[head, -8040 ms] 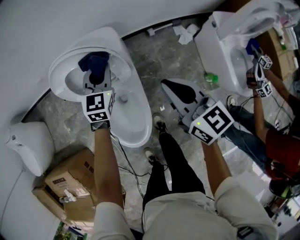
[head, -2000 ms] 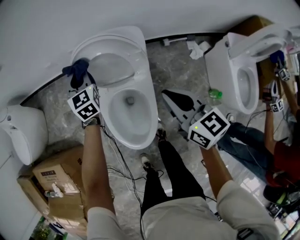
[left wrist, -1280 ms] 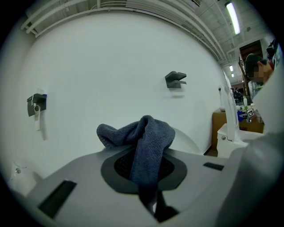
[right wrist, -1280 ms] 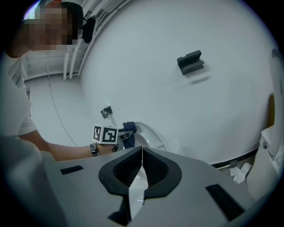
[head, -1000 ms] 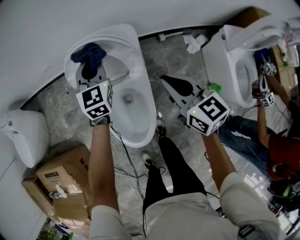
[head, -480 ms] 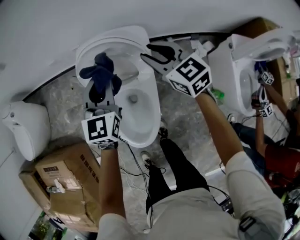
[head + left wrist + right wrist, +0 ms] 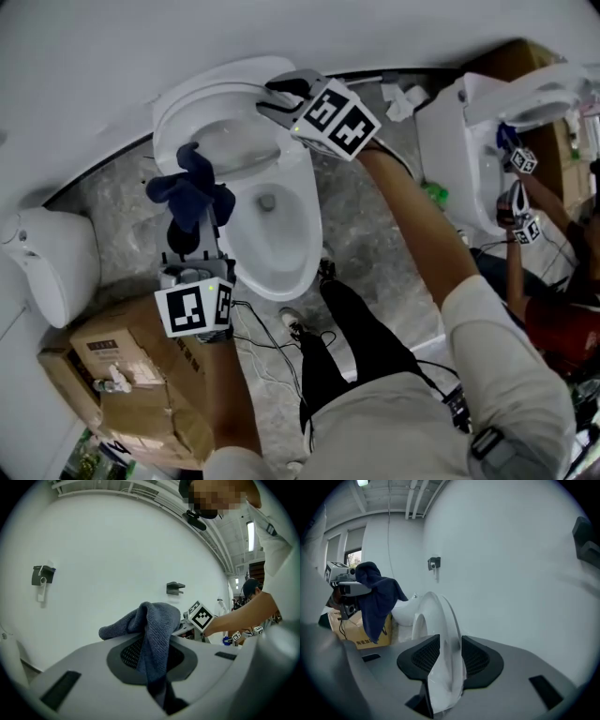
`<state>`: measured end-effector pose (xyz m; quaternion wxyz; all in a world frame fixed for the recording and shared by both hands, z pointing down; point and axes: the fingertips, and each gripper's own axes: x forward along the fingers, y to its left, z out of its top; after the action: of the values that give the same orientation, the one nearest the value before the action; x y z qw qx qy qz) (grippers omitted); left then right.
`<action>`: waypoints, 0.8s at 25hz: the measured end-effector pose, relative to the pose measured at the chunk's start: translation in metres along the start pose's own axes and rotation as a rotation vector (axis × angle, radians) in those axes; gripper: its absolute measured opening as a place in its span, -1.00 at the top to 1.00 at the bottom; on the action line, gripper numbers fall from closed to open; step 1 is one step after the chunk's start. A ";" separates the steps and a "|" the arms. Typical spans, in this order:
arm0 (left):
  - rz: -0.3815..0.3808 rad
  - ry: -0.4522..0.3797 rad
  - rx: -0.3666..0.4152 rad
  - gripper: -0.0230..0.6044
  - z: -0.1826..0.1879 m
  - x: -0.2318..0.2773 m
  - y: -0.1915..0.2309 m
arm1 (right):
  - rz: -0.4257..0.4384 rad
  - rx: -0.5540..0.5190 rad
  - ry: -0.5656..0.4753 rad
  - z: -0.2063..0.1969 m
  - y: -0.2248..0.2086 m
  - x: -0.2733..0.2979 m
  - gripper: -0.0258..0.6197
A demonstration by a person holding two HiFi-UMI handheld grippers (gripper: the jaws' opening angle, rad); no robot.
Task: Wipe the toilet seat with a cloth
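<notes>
The white toilet point(image 7: 281, 239) stands open, its seat point(image 7: 220, 141) raised against the wall. My left gripper point(image 7: 189, 225) is shut on a dark blue cloth point(image 7: 192, 192) and holds it in the air just left of the bowl; the cloth point(image 7: 157, 630) drapes over the jaws. My right gripper point(image 7: 267, 94) is at the top edge of the raised seat. Its jaws have just been opening, and the seat's white rim point(image 7: 440, 625) stands between the pads point(image 7: 419, 656). The cloth point(image 7: 377, 599) also hangs at the left in the right gripper view.
A cardboard box point(image 7: 122, 361) sits on the floor at lower left, beside another white fixture point(image 7: 47, 258). Cables point(image 7: 272, 337) trail by my feet. At the right, a second toilet point(image 7: 459, 131) has another person's grippers point(image 7: 516, 197) at it.
My right gripper swung left from over the floor to the raised seat's top edge, and its jaws opened. The left gripper drew the cloth back off the seat toward me.
</notes>
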<state>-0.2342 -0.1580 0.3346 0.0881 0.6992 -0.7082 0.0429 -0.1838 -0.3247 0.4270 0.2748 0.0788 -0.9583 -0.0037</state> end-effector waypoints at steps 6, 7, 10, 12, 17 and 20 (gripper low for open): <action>-0.013 0.005 -0.027 0.81 -0.005 -0.024 -0.006 | 0.002 -0.082 0.055 -0.001 0.005 0.004 0.43; -0.011 0.001 -0.033 0.81 -0.004 -0.029 -0.005 | 0.001 -0.094 0.065 -0.001 0.006 0.002 0.43; 0.005 -0.028 -0.032 0.81 0.004 -0.050 0.001 | 0.006 -0.110 0.081 -0.003 0.017 -0.004 0.43; 0.035 -0.052 -0.010 0.81 0.012 -0.066 0.011 | 0.019 -0.089 0.070 -0.003 0.027 -0.012 0.43; 0.110 -0.056 -0.024 0.81 0.015 -0.100 0.038 | 0.049 -0.035 0.071 -0.013 0.065 -0.041 0.43; 0.130 -0.052 -0.033 0.81 0.015 -0.119 0.042 | 0.068 -0.023 0.092 -0.025 0.096 -0.056 0.43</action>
<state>-0.2762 -0.0432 0.3009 0.0780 0.6512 -0.7546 0.0187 -0.1380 -0.2203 0.4239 0.3193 0.0433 -0.9467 -0.0018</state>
